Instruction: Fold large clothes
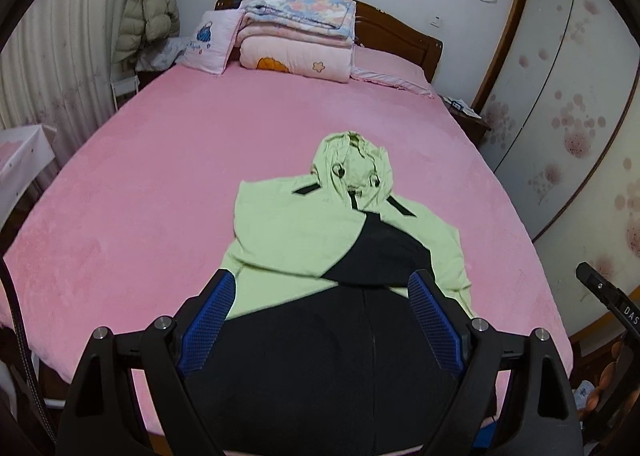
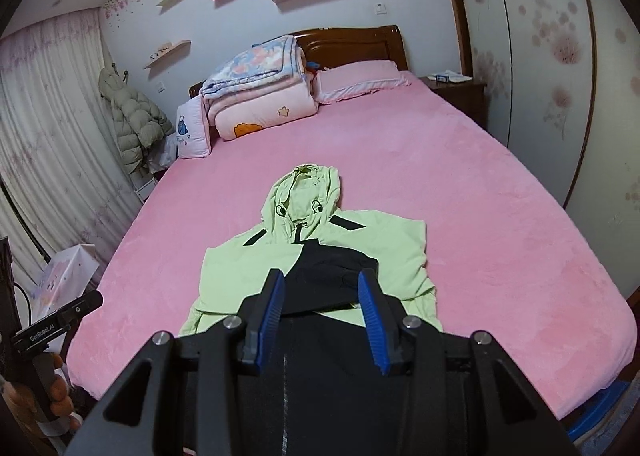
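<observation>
With the sleeves tucked across the jacket (image 1: 304, 232) on the bed (image 1: 160, 184), I've both grippers, left (image 1: 320, 298) and right (image 2: 320, 296), hovering with fingers apart and empty; bottom fold remains.

light: soft, even indoor light, moderately bright; source not visible
shadows: weak, only a faint one under the jacket (image 1: 344, 240) hem
glare: small highlights on gripper screws, none on the pink bed (image 1: 200, 184)
blur: slight softness on the jacket edges, both views
distortion: strong fisheye, wardrobe door (image 1: 560, 96) bows, dark vignette in corners
focus: background acceptably sharp
</observation>
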`<state>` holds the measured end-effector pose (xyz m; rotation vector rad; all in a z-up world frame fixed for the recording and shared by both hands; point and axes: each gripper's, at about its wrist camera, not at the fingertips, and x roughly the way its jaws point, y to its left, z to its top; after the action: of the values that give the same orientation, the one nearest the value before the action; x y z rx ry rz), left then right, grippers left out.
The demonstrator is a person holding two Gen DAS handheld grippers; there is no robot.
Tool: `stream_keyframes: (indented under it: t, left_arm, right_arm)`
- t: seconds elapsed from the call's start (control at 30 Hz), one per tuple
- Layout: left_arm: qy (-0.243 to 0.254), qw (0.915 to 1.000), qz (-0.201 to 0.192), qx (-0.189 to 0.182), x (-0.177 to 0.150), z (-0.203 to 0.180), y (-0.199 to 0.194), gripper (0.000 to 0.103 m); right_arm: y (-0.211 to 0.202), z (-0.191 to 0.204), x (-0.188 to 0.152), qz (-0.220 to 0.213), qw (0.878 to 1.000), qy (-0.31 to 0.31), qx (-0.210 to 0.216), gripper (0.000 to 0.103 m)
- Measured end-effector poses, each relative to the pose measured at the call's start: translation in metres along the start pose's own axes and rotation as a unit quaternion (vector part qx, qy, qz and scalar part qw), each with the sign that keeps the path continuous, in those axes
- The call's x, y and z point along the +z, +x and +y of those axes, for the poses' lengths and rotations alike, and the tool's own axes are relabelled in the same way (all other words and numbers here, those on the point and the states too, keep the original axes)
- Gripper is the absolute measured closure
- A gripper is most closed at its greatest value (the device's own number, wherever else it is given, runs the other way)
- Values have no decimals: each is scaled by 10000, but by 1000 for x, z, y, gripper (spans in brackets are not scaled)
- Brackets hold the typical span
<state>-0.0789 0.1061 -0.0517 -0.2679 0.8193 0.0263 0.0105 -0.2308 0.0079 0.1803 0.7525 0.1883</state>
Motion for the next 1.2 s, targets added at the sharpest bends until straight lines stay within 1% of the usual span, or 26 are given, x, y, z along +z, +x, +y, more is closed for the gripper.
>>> stream_keyframes:
  t: [0.1,0.2,0.43,0.53,0.6,0.8,0.93,1.2]
  left_arm:
    - [-47,9999,51,72,-13,6,-4,16]
    - [-94,9997,176,164,-25,13,-4,16]
    - [-162,9982,503,291,-53,28,7,16]
    - [-166,9972,680,262,-66,33,14,16]
    - [-143,9964,759,357,-75,38,19,16]
    - [-148,9930,1028,557,-102,57,37,16]
    - [-248,9896,1259,652,-127,80,54,16]
    - [-518,9817,1690,702,-171,123,88,16]
  right_arm:
    - [-4,-2,-12,156,9999,-19,23,64]
    - [-6,-3,-25,304,9994,-135,-93,64]
    - [-3,-2,-65,674,9959,-506,-322,64]
    - [1,-4,-81,862,9938,-592,-367,64]
    - [4,-6,-89,1006,9923,-612,-389,64]
    - [15,-23,-114,1404,9887,-403,-328,64]
    - [27,-42,-132,1706,9848,-134,-297,65]
    - [51,-83,-164,2125,9757,301,-448,65]
